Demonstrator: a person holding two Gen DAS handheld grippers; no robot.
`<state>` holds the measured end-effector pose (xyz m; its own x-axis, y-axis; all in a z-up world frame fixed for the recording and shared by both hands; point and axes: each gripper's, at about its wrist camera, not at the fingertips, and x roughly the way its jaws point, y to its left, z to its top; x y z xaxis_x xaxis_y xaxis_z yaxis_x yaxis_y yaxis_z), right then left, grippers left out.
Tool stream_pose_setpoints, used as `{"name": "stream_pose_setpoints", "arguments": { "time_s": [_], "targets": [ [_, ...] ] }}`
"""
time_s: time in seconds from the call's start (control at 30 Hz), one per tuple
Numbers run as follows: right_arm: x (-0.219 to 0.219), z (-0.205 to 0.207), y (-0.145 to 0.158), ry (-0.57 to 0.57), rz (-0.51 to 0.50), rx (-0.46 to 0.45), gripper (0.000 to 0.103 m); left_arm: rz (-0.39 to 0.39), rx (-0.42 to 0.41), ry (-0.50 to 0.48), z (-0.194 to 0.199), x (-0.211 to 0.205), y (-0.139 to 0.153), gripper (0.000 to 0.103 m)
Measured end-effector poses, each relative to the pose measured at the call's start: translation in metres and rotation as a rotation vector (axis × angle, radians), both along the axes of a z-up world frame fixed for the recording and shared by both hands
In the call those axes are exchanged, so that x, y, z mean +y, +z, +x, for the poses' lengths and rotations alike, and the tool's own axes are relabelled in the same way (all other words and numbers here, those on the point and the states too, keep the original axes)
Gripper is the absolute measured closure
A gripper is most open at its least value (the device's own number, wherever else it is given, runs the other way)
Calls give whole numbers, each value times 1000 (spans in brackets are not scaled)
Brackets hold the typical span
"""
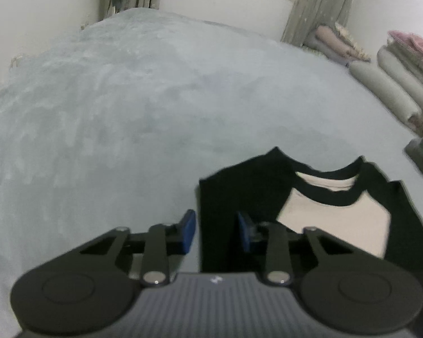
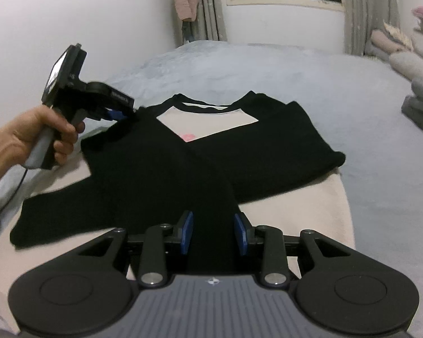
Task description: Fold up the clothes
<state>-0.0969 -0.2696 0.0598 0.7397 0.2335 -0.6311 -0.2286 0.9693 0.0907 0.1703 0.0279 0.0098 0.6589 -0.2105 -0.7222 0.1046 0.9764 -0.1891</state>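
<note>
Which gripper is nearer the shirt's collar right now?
Left. The left gripper is at the shoulder beside the collar; the right gripper hangs open over the crossed black sleeve, nearer the hem.

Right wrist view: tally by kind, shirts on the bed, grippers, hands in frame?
Shirts: 1, the black-and-cream shirt with both sleeves folded across its front.
Grippers: 2, the left gripper at the shirt's shoulder and the right gripper over a sleeve.
Hands: 1, the left hand.
Total: 4
</note>
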Motion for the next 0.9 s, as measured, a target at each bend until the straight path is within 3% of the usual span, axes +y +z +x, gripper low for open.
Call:
{"name": "stream_pose_setpoints", "arguments": {
  "time_s": [0.1, 0.27, 0.4, 0.57, 0.6, 0.7, 0.8, 0.9],
  "targets": [
    [0, 10, -2, -2, 22, 7, 72, 7, -11, -11, 5, 2, 1, 91],
    [-1, 14, -6, -1, 34, 2, 72, -26, -62, 24, 8, 14, 3, 95],
    [-8, 15, -5, -29, 48, 2, 71, 15, -77, 41, 3, 15, -5, 98],
    [-20, 18, -3, -77, 55, -4, 69, -66, -58, 95, -17, 38, 11, 95],
    [-22, 18, -3, -86, 56, -5, 69, -64, -66, 89, -25, 41, 16, 92],
    [-29, 20, -2, -115, 60, -8, 69, -38, -80, 87, -58, 46, 29, 64],
    [-36, 22, -1, -144, 65, -11, 69, -52, -57, 84, -95, 51, 31, 59],
    [-51, 27, -6, -184, 82, 26, 69, -49, -26, 95, -127, 54, 30, 47]
  ]
}}
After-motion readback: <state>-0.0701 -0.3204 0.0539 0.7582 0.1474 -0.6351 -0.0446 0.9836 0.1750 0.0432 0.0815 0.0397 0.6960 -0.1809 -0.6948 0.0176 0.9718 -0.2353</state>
